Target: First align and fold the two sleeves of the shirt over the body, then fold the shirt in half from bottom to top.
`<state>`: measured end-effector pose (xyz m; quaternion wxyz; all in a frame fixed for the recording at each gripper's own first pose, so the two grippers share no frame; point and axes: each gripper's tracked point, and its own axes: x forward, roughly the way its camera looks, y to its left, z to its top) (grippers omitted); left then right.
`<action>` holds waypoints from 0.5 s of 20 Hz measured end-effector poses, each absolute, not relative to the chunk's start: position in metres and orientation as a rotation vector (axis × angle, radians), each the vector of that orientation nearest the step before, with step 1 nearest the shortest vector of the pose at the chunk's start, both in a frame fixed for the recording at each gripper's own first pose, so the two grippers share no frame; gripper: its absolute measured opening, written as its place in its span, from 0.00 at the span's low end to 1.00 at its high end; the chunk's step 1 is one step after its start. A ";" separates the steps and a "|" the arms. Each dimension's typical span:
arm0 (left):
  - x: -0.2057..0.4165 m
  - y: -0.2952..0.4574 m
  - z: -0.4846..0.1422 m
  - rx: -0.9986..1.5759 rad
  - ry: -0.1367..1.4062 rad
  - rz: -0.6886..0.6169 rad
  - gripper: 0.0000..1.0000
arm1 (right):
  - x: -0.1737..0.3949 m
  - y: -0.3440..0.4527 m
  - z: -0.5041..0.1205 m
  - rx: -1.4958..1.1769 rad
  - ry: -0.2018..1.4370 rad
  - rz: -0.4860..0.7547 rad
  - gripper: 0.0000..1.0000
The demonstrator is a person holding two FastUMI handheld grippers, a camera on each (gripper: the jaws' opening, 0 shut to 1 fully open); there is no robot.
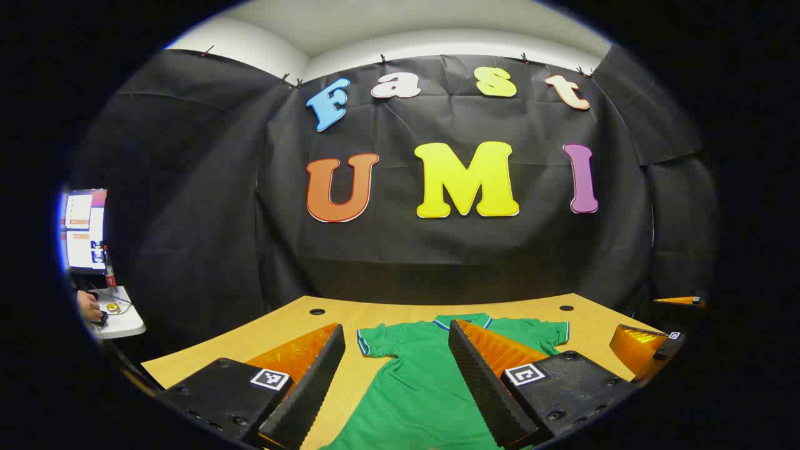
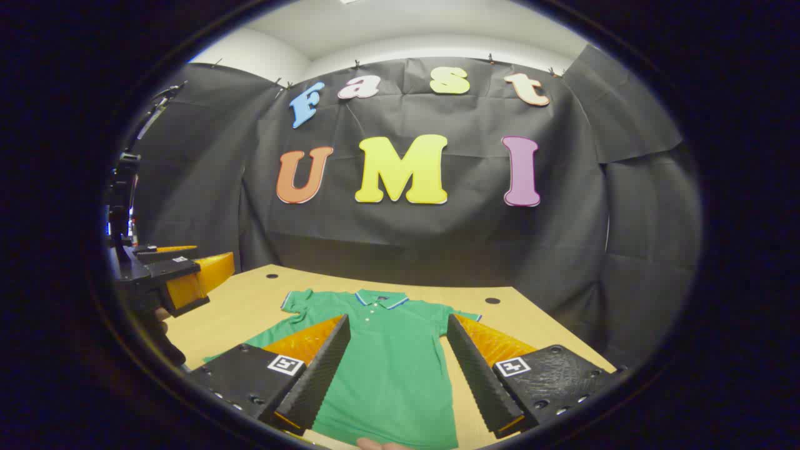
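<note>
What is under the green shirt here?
The green shirt lies flat on the wooden table, sleeves still spread out. The tabletop beneath the fabric is covered, so anything under it cannot be seen.

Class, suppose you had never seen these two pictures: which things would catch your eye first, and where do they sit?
First, the green polo shirt, lying flat with sleeves spread on the wooden table, collar toward the black cloth wall. Next, each gripper's open fingers at the bottom of its own view, apart above the shirt: left gripper, right gripper.

The shirt is plain green — collar and cuffs edged blue-and-white — on a tan wooden table.
</note>
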<state>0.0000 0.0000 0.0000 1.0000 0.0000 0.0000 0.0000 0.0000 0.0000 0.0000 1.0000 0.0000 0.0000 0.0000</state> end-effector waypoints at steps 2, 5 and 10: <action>0.003 -0.006 -0.006 0.014 0.003 -0.021 1.00 | -0.001 -0.006 0.000 0.008 -0.003 -0.013 0.94; 0.003 -0.010 -0.008 0.028 -0.001 -0.025 1.00 | 0.000 -0.015 0.001 0.036 0.009 -0.030 0.95; 0.003 -0.016 -0.011 0.042 0.006 -0.029 1.00 | 0.002 -0.029 -0.001 0.044 0.017 -0.057 0.96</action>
